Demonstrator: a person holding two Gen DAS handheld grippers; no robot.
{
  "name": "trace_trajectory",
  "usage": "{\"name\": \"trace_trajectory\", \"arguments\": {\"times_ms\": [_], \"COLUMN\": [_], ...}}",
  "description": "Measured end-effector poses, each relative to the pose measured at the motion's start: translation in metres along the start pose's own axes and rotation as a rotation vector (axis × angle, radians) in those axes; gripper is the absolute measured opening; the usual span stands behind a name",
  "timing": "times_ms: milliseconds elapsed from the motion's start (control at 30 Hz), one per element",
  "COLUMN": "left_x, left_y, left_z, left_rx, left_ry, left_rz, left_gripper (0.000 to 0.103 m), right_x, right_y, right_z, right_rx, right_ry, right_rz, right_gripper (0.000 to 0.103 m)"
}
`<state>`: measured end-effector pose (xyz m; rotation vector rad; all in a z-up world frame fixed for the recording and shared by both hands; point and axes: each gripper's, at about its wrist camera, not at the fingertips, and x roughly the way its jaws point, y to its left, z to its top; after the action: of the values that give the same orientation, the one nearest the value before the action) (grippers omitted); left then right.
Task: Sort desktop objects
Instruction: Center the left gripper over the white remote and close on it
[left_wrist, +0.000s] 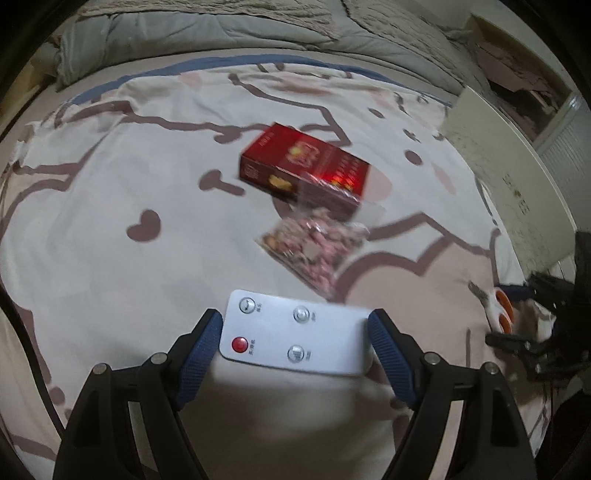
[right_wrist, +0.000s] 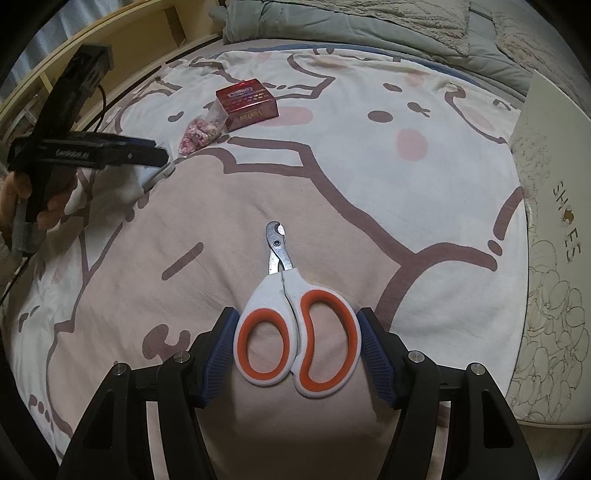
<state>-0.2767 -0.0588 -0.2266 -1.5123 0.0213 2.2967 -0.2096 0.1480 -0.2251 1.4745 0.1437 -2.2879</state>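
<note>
A white remote (left_wrist: 266, 325) with a red button sits between the blue pads of my left gripper (left_wrist: 295, 328), which is shut on its two short ends. From the right wrist view that left gripper (right_wrist: 159, 158) hangs above the bed at the left, a hand (right_wrist: 16, 192) around its handle. Orange-and-white scissors (right_wrist: 280, 291) with a short hooked blade lie between the pads of my right gripper (right_wrist: 297, 321), which press on both handle loops. The scissors (left_wrist: 500, 306) also show at the right edge of the left wrist view.
A red box (left_wrist: 306, 166) and a clear bag of pink sweets (left_wrist: 314, 247) lie together on the cartoon-print bedsheet (right_wrist: 332, 184). A white shoe box (right_wrist: 546, 221) lies along the right side. A grey quilt (left_wrist: 221, 29) is bunched at the far end.
</note>
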Motion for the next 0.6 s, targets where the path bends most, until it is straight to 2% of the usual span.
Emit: {"name": "trace_trajectory", "arguments": {"times_ms": [133,267,367,467,600], "left_x": [-0.001,0.000,0.004,0.009,0.012], "left_y": [-0.008,-0.013,-0.022,-0.029,-0.028], "left_z": [-0.009,-0.012,-0.014,-0.014,-0.011], "left_rx": [0.026,0.017,0.048,0.073,0.044], "left_ry": [-0.004,-0.007,0.003,0.010,0.005], "left_rz": [0.019,0.020,0.044,0.080,0.096], "left_gripper": [0.083,0.092,0.097,0.098,0.098], "right_x": [-0.001,-0.001,-0.001,0.000,0.001], "right_y": [0.002,0.003,0.003,0.002,0.005], "right_z": [-0.002,-0.002,-0.002,0.000,0.001], "right_rx": [-0.003,-0.002,0.003,0.007,0.003], "right_ry": [-0.011,-0.025,-0.030,-0.028,-0.018], "right_rz": [-0.007,-0.021,-0.024,-0.025,-0.040], "right_gripper": [0.067,0.067,0.067,0.067,0.067]}}
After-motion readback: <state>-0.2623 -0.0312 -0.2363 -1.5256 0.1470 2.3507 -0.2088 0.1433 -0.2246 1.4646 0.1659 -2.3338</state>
